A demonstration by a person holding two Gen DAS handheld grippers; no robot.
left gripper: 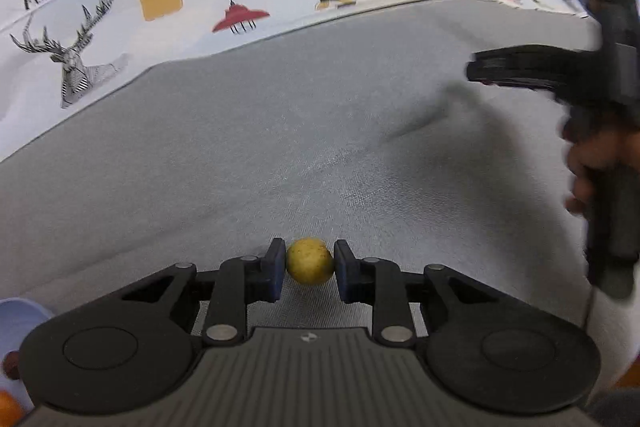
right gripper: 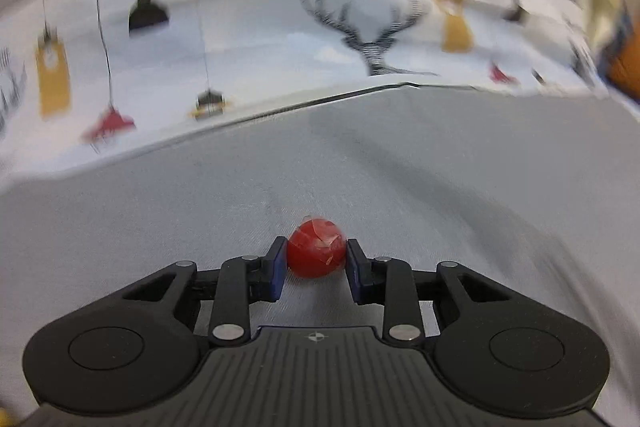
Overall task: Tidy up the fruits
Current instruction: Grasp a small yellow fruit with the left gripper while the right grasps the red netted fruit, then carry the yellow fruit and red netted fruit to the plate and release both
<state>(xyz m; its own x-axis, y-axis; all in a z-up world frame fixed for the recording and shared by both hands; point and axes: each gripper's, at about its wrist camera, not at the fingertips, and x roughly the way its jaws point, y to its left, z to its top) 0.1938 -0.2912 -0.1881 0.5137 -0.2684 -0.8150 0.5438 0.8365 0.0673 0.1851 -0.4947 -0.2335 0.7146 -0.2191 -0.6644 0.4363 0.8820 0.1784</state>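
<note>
In the left wrist view a small round yellow fruit (left gripper: 310, 260) sits between the blue pads, and my left gripper (left gripper: 310, 263) is shut on it just above the grey cloth (left gripper: 280, 147). In the right wrist view a small red fruit (right gripper: 316, 247) with a torn skin is pinched between both pads, so my right gripper (right gripper: 317, 255) is shut on it over the same grey cloth (right gripper: 400, 167). The right gripper's black body (left gripper: 560, 75), held by a hand (left gripper: 584, 167), shows blurred at the right edge of the left view.
A white printed cloth (left gripper: 200, 7) with deer heads and hanging lamps borders the grey cloth at the back. An orange fruit (left gripper: 8, 407) and a pale container's edge (left gripper: 20, 319) peek in at the lower left. An orange blur (right gripper: 628, 63) lies at the far right.
</note>
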